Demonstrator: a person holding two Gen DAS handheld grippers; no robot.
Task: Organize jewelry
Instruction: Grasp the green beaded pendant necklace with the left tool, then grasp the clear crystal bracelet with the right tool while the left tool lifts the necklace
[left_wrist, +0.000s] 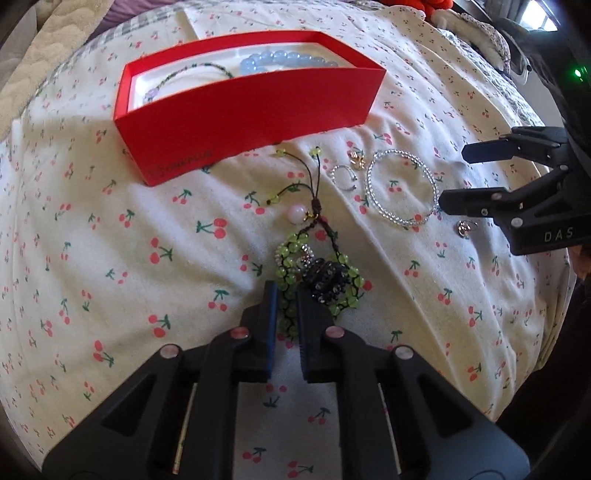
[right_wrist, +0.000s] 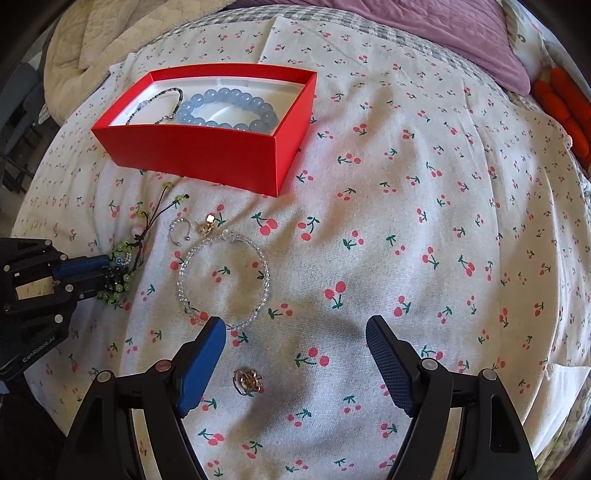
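A red box (left_wrist: 236, 122) (right_wrist: 207, 151) holds a blue bead bracelet (right_wrist: 225, 109) and a thin dark bracelet (right_wrist: 162, 105). My left gripper (left_wrist: 287, 295) (right_wrist: 105, 275) is shut on a green bead bracelet with dark cords (left_wrist: 314, 266) (right_wrist: 125, 254) lying on the cherry-print sheet. A clear bead bracelet (left_wrist: 402, 186) (right_wrist: 225, 277), a silver ring (left_wrist: 343, 176) (right_wrist: 180, 230) and a small gold piece (left_wrist: 356, 158) (right_wrist: 207, 225) lie beside it. My right gripper (right_wrist: 295, 343) (left_wrist: 452, 177) is open over a gold earring (right_wrist: 248, 380) (left_wrist: 463, 229).
The cherry-print sheet (right_wrist: 406, 240) covers a soft bed. A purple blanket (right_wrist: 461, 33) and beige quilt (right_wrist: 92, 40) lie at the back. Orange items (right_wrist: 565, 107) sit at the far right.
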